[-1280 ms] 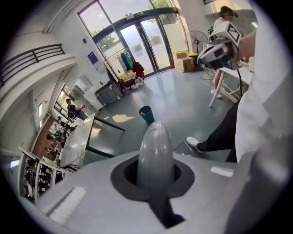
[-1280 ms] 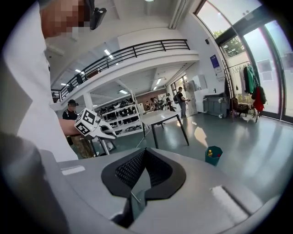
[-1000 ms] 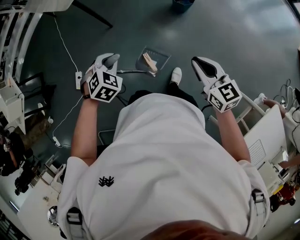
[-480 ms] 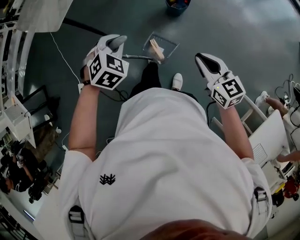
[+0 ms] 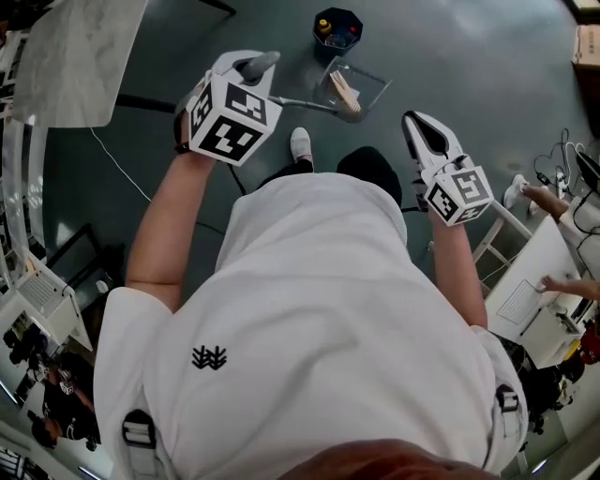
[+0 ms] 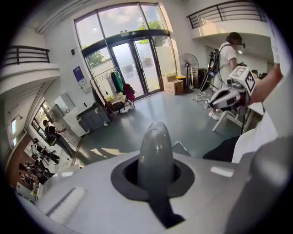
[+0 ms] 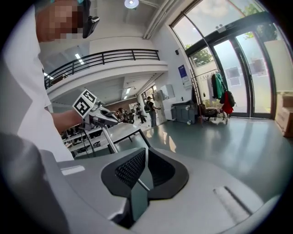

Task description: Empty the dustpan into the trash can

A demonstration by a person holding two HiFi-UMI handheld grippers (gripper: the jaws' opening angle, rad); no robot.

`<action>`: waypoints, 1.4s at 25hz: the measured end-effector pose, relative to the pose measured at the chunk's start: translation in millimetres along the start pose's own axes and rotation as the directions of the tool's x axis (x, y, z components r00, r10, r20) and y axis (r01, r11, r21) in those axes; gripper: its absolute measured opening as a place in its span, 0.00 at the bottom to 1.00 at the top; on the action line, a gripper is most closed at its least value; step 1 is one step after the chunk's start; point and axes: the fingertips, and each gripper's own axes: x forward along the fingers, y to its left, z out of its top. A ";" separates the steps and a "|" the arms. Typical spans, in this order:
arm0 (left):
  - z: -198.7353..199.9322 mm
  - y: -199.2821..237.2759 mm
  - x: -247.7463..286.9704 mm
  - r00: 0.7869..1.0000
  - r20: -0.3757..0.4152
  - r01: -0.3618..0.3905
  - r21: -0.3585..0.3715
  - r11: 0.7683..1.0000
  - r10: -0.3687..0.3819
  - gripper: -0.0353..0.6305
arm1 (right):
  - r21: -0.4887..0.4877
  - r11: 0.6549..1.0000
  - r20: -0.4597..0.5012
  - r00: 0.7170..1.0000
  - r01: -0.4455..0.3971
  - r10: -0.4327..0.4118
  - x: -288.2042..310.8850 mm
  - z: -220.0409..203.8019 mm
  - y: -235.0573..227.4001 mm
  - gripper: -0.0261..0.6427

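Grey floor (image 5: 487, 56), trash can (image 5: 337, 27) near dustpan (image 5: 373, 84) grasped by left gripper (image 5: 255, 64), right gripper (image 5: 413, 121) clenched

dustpan (image 5: 371, 86) ahead, trash can (image 5: 339, 41) just beyond it

clear dustpan (image 5: 371, 90), dk blue trash can (image 5: 339, 42)

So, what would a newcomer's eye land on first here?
The clear plastic dustpan with pale wooden sticks inside, held by the left gripper over the grey floor, right beside the dark blue trash can at top centre. The right gripper hangs shut and empty at the right.
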 end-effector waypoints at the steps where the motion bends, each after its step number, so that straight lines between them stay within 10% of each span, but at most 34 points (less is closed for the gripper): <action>1: 6.9 8.0 4.6 1.000 0.017 0.005 -0.002 1.000 -0.005 0.14 | 0.016 1.000 0.006 1.000 0.019 -0.019 3.2 1.6 -2.9 0.04; 21: 55.1 64.3 124.4 0.999 0.001 -0.050 -0.256 0.965 0.052 0.14 | -0.009 0.997 -0.084 0.993 -0.082 0.081 55.5 55.2 -133.9 0.04; 35: -2.8 81.1 174.1 0.996 0.052 -0.032 -0.558 0.829 0.073 0.15 | -0.044 0.982 -0.181 0.968 -0.186 0.175 113.2 73.4 -162.0 0.04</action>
